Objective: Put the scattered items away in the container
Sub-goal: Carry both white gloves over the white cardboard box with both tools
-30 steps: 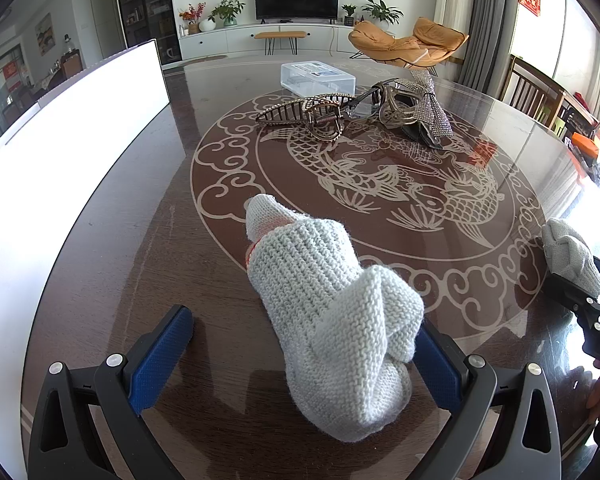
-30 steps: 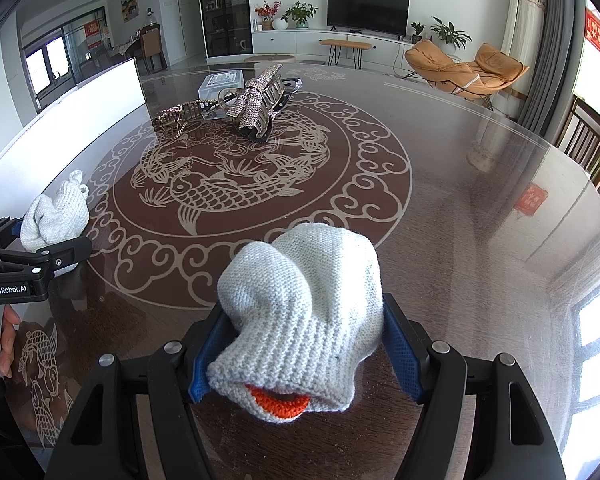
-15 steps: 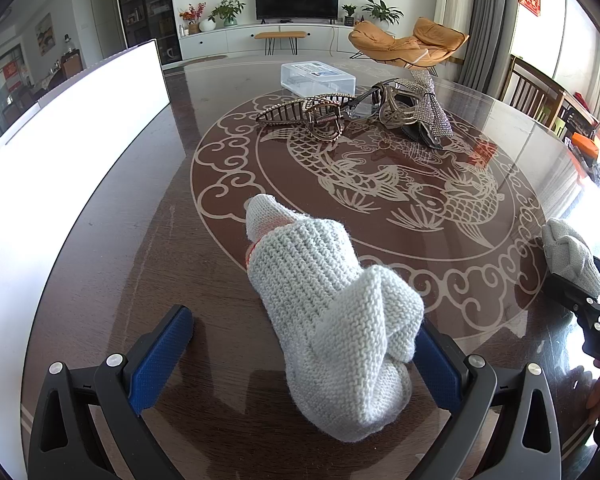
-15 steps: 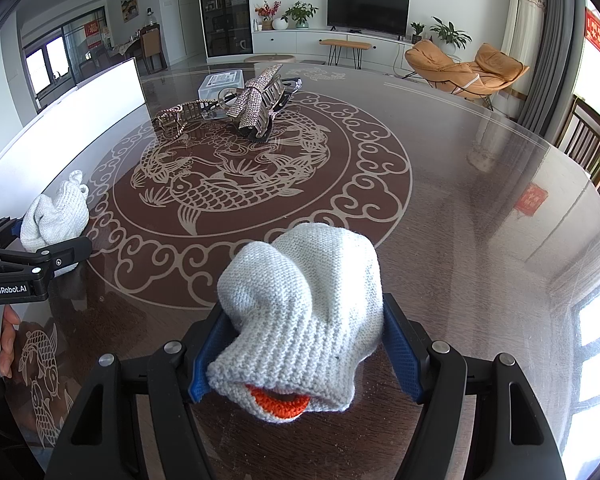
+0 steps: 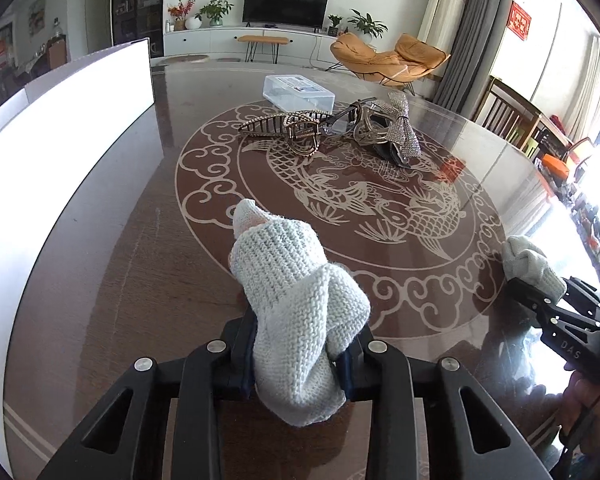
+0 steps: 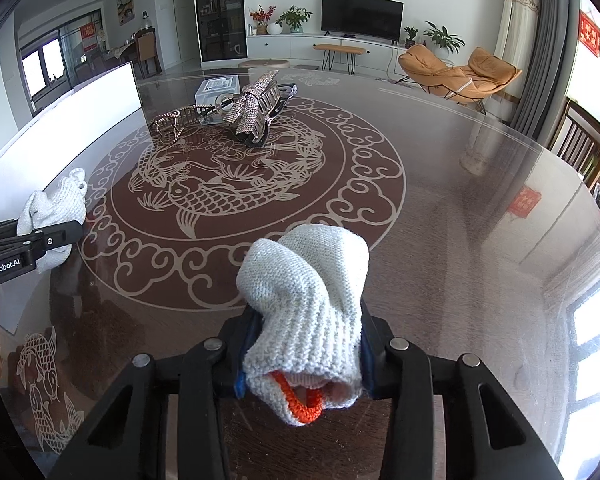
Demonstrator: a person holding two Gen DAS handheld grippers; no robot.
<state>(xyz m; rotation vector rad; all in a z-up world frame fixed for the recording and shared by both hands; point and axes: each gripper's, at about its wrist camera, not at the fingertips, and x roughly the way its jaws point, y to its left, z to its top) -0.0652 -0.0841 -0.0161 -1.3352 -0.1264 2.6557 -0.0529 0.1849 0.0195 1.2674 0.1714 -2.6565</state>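
Knitted grey glove [image 5: 296,312] lies on the dark table [image 5: 112,264], and the left gripper [image 5: 298,364] is closing on it; the right gripper [image 6: 300,356] is closing on a white glove [image 6: 308,300]. Clear container [image 5: 298,93] stands far behind.

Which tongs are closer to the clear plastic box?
Hard to tell. The left tongs and right tongs both sit far from the clear box, each closing on a knitted glove.

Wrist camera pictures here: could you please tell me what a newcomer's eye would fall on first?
Each gripper is closing on a white knitted glove: the left gripper on one glove, the right gripper on an orange-cuffed glove. Beyond them, glittering hair clips lie on the table's fish medallion, before a clear container.
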